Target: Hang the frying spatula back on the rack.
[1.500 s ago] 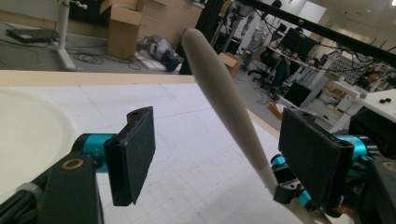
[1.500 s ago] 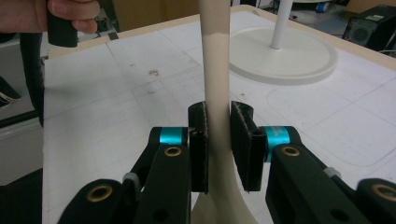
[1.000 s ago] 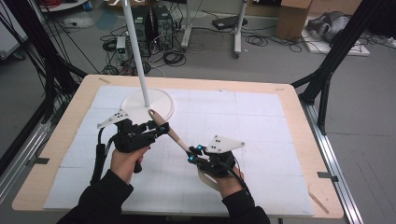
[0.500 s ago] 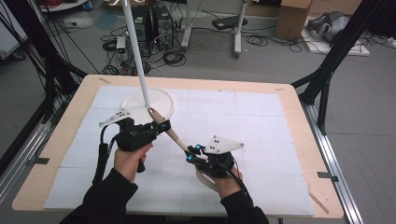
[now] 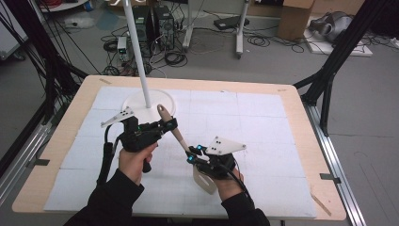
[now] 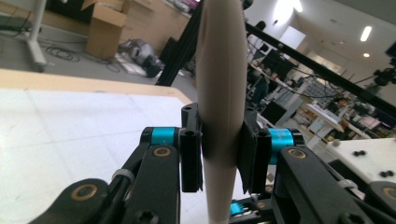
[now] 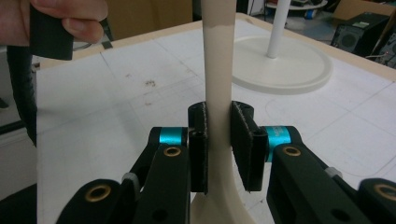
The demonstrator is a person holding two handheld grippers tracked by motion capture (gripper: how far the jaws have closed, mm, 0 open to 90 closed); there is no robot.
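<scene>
A beige spatula [image 5: 179, 137] with a long handle slants up over the white mat, its blade low by the right hand. My left gripper [image 5: 170, 125] holds the thick upper end of the handle. Its jaws have just been closing, and in the left gripper view both pads press on the handle [image 6: 220, 70], so my left gripper [image 6: 220, 150] is shut on it. My right gripper [image 5: 192, 155] grips the thin neck just above the blade. In the right gripper view the spatula [image 7: 217, 56] rises between the pads of my right gripper [image 7: 218, 136], which is shut on it.
A white stand with a round base [image 5: 137, 102] and a tall pole [image 5: 136, 47] sits at the back left of the mat, close behind the left gripper; its base [image 7: 285, 70] lies ahead of the right gripper. The wooden table edge [image 5: 56, 146] frames the mat.
The left gripper's jaws have closed onto the spatula's handle. The right gripper and the spatula have kept their place.
</scene>
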